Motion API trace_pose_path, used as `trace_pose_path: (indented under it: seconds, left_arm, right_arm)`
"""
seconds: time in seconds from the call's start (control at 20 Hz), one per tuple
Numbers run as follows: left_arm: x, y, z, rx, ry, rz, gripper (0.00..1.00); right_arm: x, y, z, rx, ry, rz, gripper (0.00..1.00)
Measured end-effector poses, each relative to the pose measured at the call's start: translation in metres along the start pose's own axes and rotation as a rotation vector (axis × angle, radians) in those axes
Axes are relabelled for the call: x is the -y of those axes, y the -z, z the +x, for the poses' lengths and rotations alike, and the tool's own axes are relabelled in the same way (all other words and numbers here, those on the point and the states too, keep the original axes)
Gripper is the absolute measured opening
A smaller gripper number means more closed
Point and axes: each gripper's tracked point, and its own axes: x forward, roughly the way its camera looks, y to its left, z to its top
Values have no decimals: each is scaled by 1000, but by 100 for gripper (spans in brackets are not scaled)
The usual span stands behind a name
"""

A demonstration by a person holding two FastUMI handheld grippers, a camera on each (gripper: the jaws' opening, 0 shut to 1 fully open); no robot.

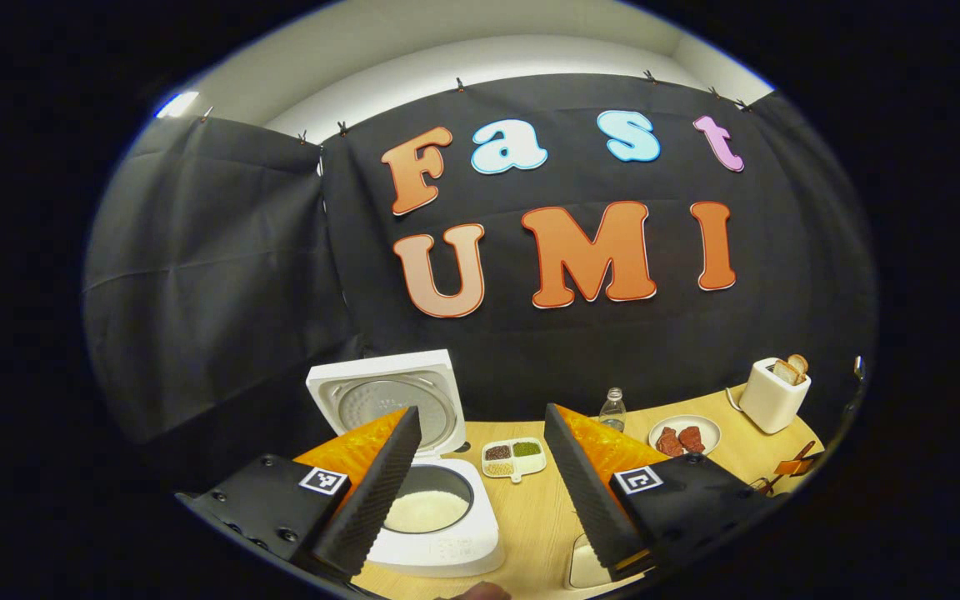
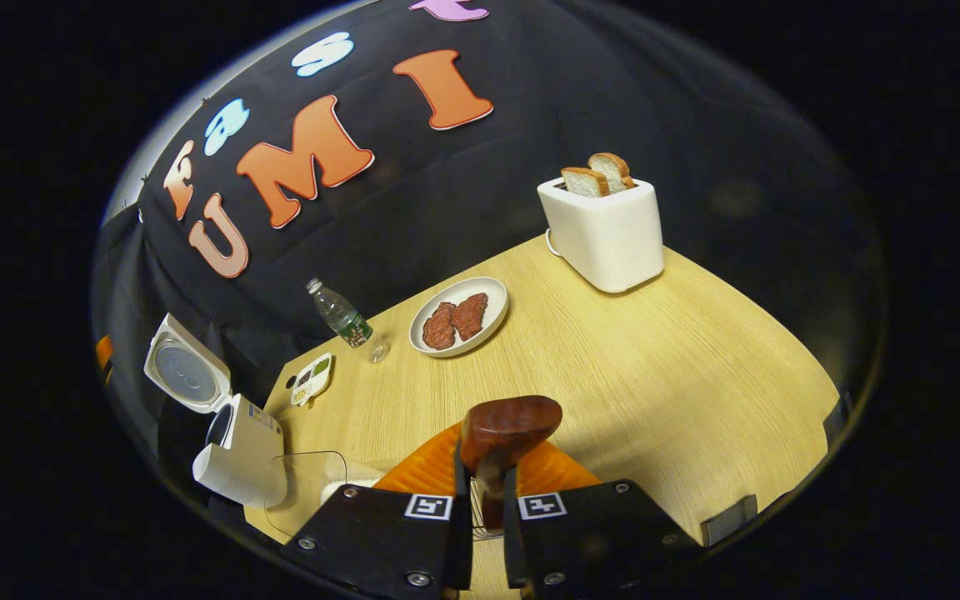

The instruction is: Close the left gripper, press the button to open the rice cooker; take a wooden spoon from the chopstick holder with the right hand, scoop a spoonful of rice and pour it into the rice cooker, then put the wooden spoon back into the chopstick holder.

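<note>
The white rice cooker (image 1: 438, 533) stands open with its lid (image 1: 384, 400) raised, and white rice lies in its pot (image 1: 426, 510). My left gripper (image 1: 480, 412) hovers above and in front of it, open, with nothing between its fingers. In the right gripper view the cooker (image 2: 238, 454) sits at the table's left end. My right gripper (image 2: 484, 500) is shut on the handle of a dark wooden spoon (image 2: 507, 429), whose bowl stands up above the fingers. A bit of wire mesh (image 2: 474, 515) shows low between the fingers. I cannot tell whether the spoon holds rice.
On the wooden table (image 2: 655, 375) stand a white toaster (image 2: 605, 229) with two bread slices, a plate of meat (image 2: 459, 317), a small bottle (image 2: 345, 323) and a divided dish of grains (image 2: 312, 379). A clear container (image 2: 309, 487) sits beside the cooker.
</note>
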Motion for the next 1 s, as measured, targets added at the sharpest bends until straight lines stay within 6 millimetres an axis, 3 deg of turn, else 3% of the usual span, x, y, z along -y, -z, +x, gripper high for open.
trace_pose_path:
  seconds: [0.25,0.5,0.75,1.0]
  left_arm:
    - [-22,2,10,14,19,-27,100]
    - [-53,13,18,2,-3,-80,100]
    - [-83,29,20,-23,-28,-116,100]
    - [-111,49,18,-61,-64,-153,100]
  right_arm:
    - [-28,-42,-29,131,28,-33,15]
    - [-82,-73,-63,220,-28,-70,14]
    - [-144,-56,-68,187,-126,-130,14]
    - [-198,-12,-53,118,-189,-277,14]
